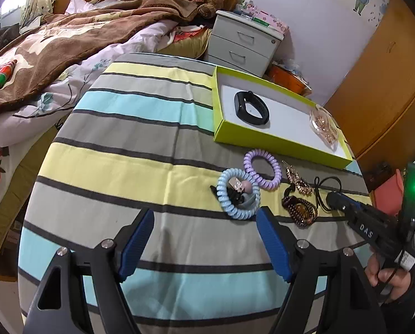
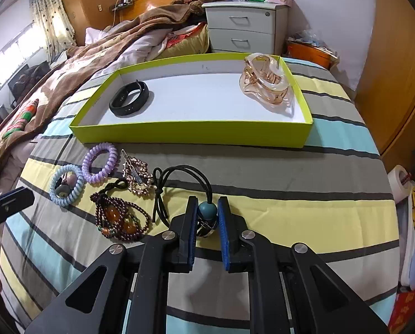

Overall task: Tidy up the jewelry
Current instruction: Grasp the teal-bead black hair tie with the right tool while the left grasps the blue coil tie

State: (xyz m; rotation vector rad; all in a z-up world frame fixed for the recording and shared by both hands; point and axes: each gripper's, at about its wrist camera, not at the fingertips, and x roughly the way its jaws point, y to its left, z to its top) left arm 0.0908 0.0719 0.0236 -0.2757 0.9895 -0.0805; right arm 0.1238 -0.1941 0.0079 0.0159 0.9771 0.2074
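A black elastic hair tie with a teal bead (image 2: 207, 211) lies on the striped cloth, and my right gripper (image 2: 207, 206) is shut on that bead. To its left lie a dark bead bracelet (image 2: 121, 220), a gold hair clip (image 2: 139, 176), a purple coil tie (image 2: 113, 156) and a blue coil tie (image 2: 78, 188). Behind them, the lime-green box (image 2: 190, 133) holds a black wristband (image 2: 129, 98) and an amber claw clip (image 2: 265, 80). My left gripper (image 1: 206, 217) stands open just in front of the blue coil tie (image 1: 236, 213), with nothing between its fingers.
The striped cloth (image 1: 151, 128) covers a round table. A bed with a brown blanket (image 1: 68, 41) lies to the left, a white drawer unit (image 1: 243, 44) stands behind the box, and wooden wardrobe doors (image 2: 396, 69) are on the right. A person's hand (image 1: 388, 278) holds the right gripper.
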